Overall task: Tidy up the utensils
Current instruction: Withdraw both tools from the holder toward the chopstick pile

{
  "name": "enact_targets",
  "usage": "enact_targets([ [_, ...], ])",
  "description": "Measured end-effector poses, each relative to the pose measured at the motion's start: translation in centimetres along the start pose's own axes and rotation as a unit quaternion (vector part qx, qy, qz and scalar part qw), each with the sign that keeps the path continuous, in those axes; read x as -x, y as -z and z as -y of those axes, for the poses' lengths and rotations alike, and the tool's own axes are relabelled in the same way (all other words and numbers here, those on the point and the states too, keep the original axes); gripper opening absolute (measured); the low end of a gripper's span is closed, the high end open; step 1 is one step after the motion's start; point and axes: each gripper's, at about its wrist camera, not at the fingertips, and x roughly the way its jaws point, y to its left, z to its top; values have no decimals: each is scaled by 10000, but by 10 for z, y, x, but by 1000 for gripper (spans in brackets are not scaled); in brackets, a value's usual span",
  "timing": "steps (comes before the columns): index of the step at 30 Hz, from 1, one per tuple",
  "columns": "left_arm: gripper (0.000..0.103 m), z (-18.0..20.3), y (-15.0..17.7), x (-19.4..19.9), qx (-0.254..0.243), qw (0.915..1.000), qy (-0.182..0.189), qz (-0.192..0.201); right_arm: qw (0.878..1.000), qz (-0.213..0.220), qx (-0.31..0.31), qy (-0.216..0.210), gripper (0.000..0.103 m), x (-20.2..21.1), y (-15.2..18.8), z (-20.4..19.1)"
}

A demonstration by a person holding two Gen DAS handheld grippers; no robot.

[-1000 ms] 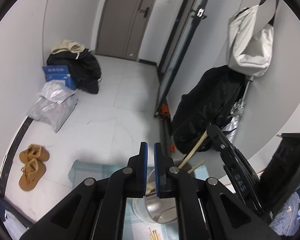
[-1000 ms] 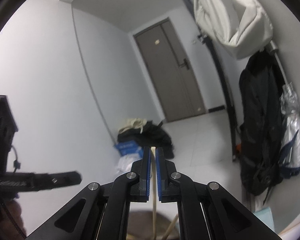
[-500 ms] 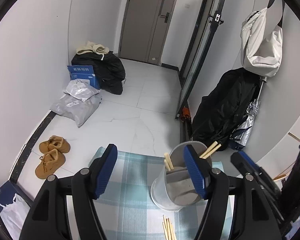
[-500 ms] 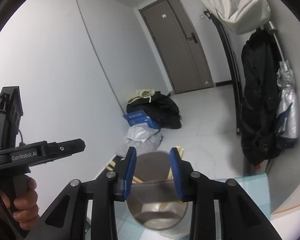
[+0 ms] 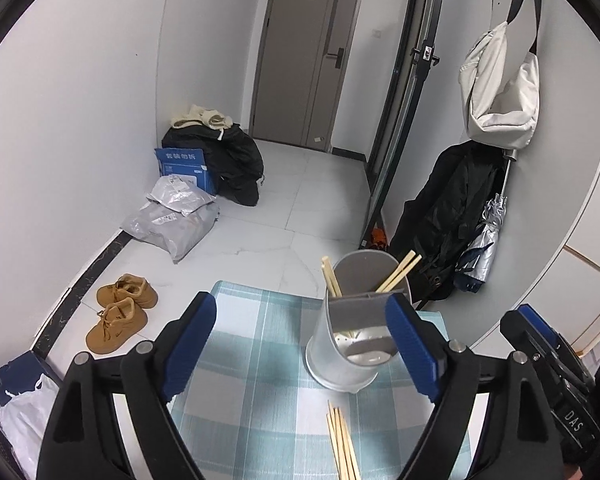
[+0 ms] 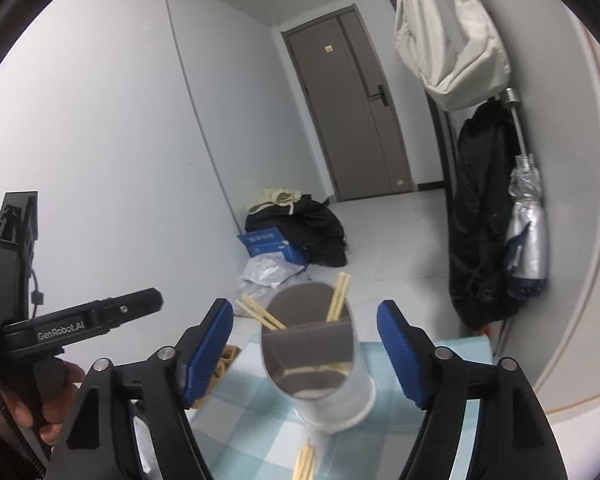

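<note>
1. Left tongs (image 5: 300, 340): wide open, just been opening, nothing pressed by the blue pads (image 5: 188, 338); only checked cloth (image 5: 256, 360) on the counter seen through the gap.
2. Right tongs (image 6: 305, 350): also wide open, just been opening, holding nothing; holder seen through the gap from this view, pads clear of it.
3. Utensil holder (image 5: 342, 360): grey cup with a divider, upright on the cloth near the counter's far edge, just inside the right pad in the left view.
4. Chopsticks in holder (image 5: 398, 272): two pairs, leaning out opposite ways, one per compartment; same in right view (image 6: 338, 298).
5. Loose chopsticks (image 5: 342, 446): small bundle flat on the cloth, on the near side of the holder, apart from it.
6. Left view only: brown shoes (image 5: 120, 310) on the floor, full bundle, tip of the right tongs at the right edge.
7. Right view only: hand (image 6: 32, 400) gripping the left tool's handle, side-on at left; bundle cut off at bottom (image 6: 305, 460).
8. Both views: door (image 5: 308, 52), white bag (image 5: 500, 92) hung on the wall.
</note>
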Motion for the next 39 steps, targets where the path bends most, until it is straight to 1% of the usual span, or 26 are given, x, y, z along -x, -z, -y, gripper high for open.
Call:
enact_targets([
  [4, 85, 1, 14, 5, -29, 10000, -57, 49, 10000, -63, -45, 59, 79, 13, 15, 3],
  [10, 85, -1, 39, 4, -32, 10000, -66, -24, 9997, -194, 10, 125, 85, 24, 38, 4],
  [17, 85, -3, 64, -8, 19, 9998, -72, -187, 9988, -465, 89, 141, 88, 26, 69, 2],
  [20, 85, -7, 76, -17, 104, 9994, -209, -257, 9979, -629, 71, 162, 88, 24, 82, 4],
  [23, 85, -11, 85, -30, 190, 9987, -159, -452, 9960, -874, 11, 193, 88, 18, 93, 8],
  [29, 85, -19, 103, -48, 287, 9971, -195, -675, 9914, -1285, 65, 235, 88, 6, 115, 14],
  [34, 85, -27, 112, -57, 228, 9956, -160, -895, 9837, -1775, 83, 292, 87, -13, 131, 18],
  [37, 85, -33, 109, -60, 354, 9945, -108, -979, 9771, -2104, 161, 284, 81, -26, 138, 17],
  [39, 85, -37, 107, -63, 410, 9943, -165, -969, 9719, -2319, 244, 332, 75, -38, 143, 16],
])
